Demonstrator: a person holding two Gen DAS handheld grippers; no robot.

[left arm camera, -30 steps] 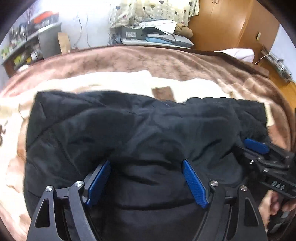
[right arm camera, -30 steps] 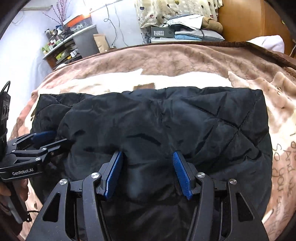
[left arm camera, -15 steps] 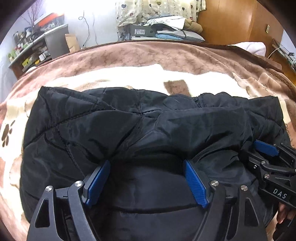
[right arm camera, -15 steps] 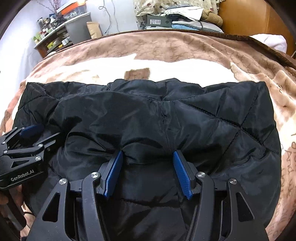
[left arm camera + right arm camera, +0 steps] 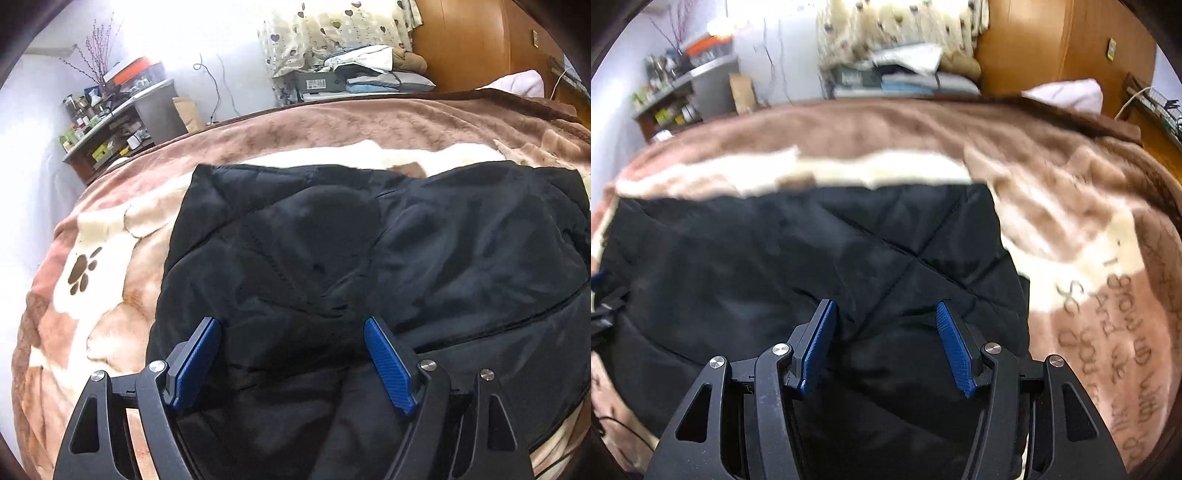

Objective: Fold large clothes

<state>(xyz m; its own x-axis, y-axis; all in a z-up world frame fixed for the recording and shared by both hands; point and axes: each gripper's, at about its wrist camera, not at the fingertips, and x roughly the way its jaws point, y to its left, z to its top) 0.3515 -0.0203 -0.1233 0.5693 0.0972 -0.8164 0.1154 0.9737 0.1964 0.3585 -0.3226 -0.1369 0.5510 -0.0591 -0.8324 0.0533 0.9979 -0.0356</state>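
A black quilted jacket (image 5: pixel 369 258) lies folded on a brown and cream blanket; it also shows in the right wrist view (image 5: pixel 812 258). My left gripper (image 5: pixel 293 328) is open, its blue pads spread wide over the jacket's near left part, holding nothing. My right gripper (image 5: pixel 884 314) is open over the jacket's near right part, with loose fabric bulging between its pads. The right wrist view is blurred by motion. The left gripper shows as a dark shape at the left edge of the right wrist view (image 5: pixel 602 310).
The blanket (image 5: pixel 110 266) covers the bed on all sides of the jacket (image 5: pixel 1089 240). Behind the bed are a cluttered shelf (image 5: pixel 107 122), a stack of folded clothes (image 5: pixel 362 74) and a wooden wardrobe (image 5: pixel 1052 48). A white pillow (image 5: pixel 1067 94) lies at the far right.
Both grippers have drawn apart, the left toward the jacket's left side and the right toward its right. The right gripper no longer shows in the left view. Both stay open.
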